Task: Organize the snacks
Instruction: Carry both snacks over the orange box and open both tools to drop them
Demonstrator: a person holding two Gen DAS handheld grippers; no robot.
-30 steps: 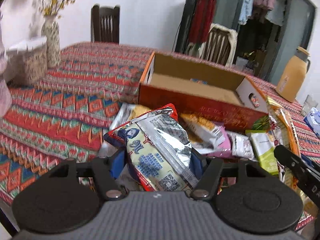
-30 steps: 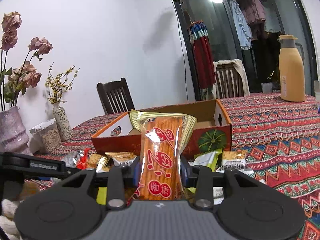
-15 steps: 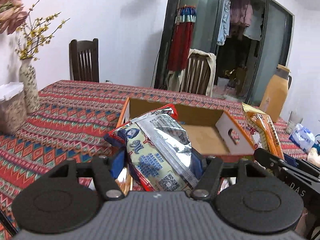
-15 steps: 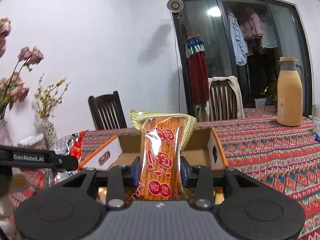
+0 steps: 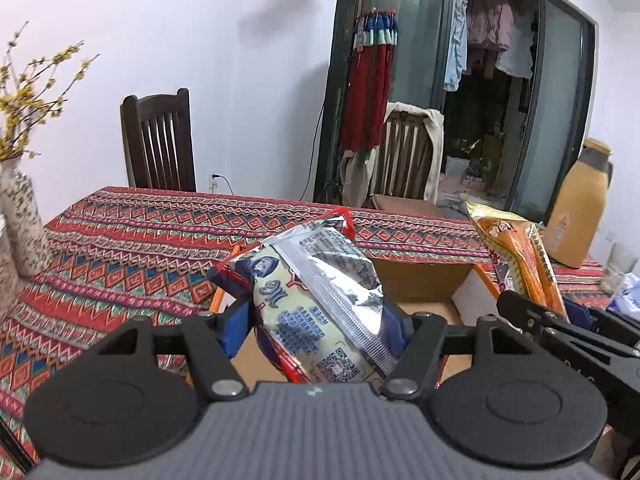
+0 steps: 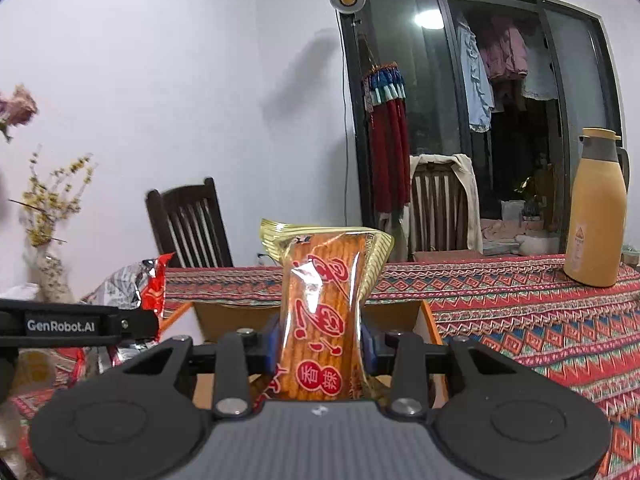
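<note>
My left gripper (image 5: 320,322) is shut on a silver and red snack bag (image 5: 316,300) that stands tilted between the blue pads, held above the open cardboard box (image 5: 420,276). Its crumpled top (image 6: 136,284) shows at the left of the right wrist view. My right gripper (image 6: 322,344) is shut on an orange snack packet (image 6: 324,312) with red characters, upright, over the same box (image 6: 224,312). That packet (image 5: 516,256) and the right gripper's body appear at the right of the left wrist view. The snack pile is hidden below both grippers.
The table wears a red patterned cloth (image 5: 140,248). A vase with yellow twigs (image 5: 20,216) stands at the left edge. A tan thermos jug (image 6: 596,212) stands at the far right. Two wooden chairs (image 5: 158,144) stand behind the table, one draped with cloth (image 6: 444,204).
Both grippers rose and moved forward from the snack pile to above the open box, each keeping its packet. The loose snacks in front of the box dropped out of view.
</note>
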